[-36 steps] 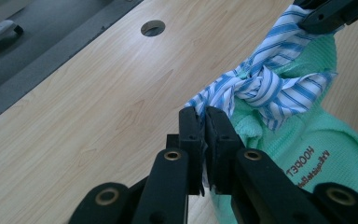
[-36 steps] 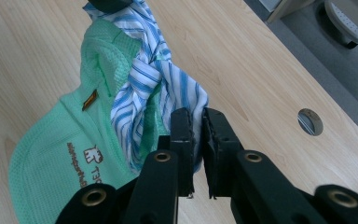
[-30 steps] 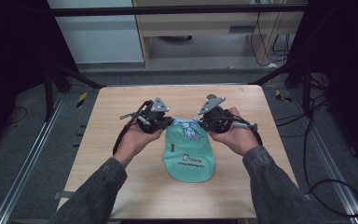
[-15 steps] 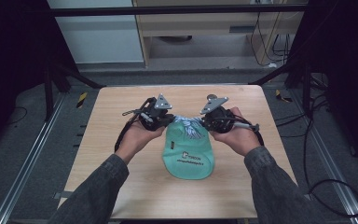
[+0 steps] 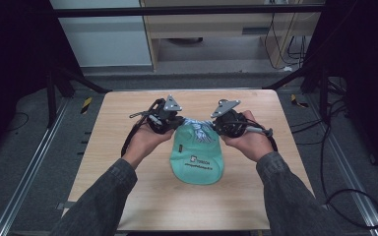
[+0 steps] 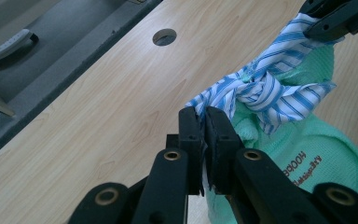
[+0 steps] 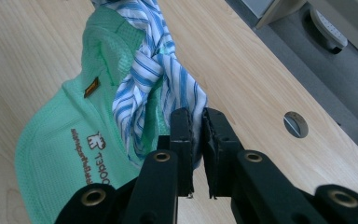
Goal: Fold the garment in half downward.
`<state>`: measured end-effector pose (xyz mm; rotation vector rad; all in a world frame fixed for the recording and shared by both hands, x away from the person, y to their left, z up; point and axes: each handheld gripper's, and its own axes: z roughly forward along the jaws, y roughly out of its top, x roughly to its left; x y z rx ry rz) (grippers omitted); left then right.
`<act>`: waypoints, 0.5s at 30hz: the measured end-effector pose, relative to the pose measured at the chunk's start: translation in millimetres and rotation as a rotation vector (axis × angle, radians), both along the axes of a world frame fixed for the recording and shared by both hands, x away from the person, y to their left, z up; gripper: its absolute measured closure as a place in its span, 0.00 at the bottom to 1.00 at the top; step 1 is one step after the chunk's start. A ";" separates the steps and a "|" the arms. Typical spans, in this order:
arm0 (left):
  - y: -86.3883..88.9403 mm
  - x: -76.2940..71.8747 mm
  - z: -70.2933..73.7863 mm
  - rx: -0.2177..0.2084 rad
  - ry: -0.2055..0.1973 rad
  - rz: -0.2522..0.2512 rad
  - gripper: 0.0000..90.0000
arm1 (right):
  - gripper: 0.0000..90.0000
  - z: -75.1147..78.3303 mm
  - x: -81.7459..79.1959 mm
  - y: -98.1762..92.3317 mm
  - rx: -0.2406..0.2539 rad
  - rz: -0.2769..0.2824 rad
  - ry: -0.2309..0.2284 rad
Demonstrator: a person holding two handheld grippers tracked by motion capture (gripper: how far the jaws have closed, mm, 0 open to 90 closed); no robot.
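I see a light wooden table (image 5: 128, 196) from above, with my two forearms in dark grey sleeves coming in from the bottom edge. A mint-green pouch (image 5: 197, 160) of waffle-textured cloth lies near the middle of the table, with a small printed logo facing up. Its far end is gathered and tied with a blue-and-white striped fabric strip (image 5: 200, 129) that forms a knot.

My left gripper (image 5: 177, 122) sits at the left of the knot and my right gripper (image 5: 211, 125) at the right, both at the pouch's far end, close to each other with the knot between them. A grey three-cornered plate tops each gripper.

In the left gripper view, my two black jaws are nearly together, pinching one tail of the striped fabric strip (image 6: 256, 91) between their pads. The knot sits just beyond the jaw tips, above the green pouch (image 6: 307, 149). The other gripper's black jaw tip grips the strip's far tail in the upper right corner. A round hole in the table (image 6: 163, 37) shows farther off.

In the right gripper view, my jaws are likewise almost closed, clamping the other tail of the striped strip (image 7: 154, 70). The pouch (image 7: 65, 140) lies to the left of the jaws, its logo upside down. A round hole (image 7: 295, 124) shows in the table on the right.
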<state>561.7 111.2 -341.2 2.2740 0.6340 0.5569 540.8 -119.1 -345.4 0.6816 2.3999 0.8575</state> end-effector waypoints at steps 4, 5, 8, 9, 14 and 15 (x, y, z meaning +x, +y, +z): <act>-0.4 1.7 0.6 -0.002 -0.002 0.001 0.96 | 0.92 -0.5 2.1 -0.5 0.001 -0.003 -0.001; -0.4 1.7 0.6 -0.002 -0.002 0.001 0.96 | 0.92 -0.5 2.1 -0.5 0.001 -0.003 -0.001; -1.0 1.6 0.3 0.003 -0.005 -0.002 0.96 | 0.92 -0.8 3.7 -1.5 -0.005 -0.004 -0.002; -1.2 1.9 0.8 0.005 -0.008 -0.001 0.96 | 0.92 -0.2 5.1 -2.1 -0.009 -0.006 -0.003; -1.4 3.5 3.2 0.004 -0.011 0.004 0.96 | 0.92 2.3 7.3 -2.0 -0.014 -0.013 -0.010; -1.0 3.8 3.4 0.006 -0.011 0.007 0.96 | 0.94 3.5 7.6 -2.0 -0.023 -0.014 -0.012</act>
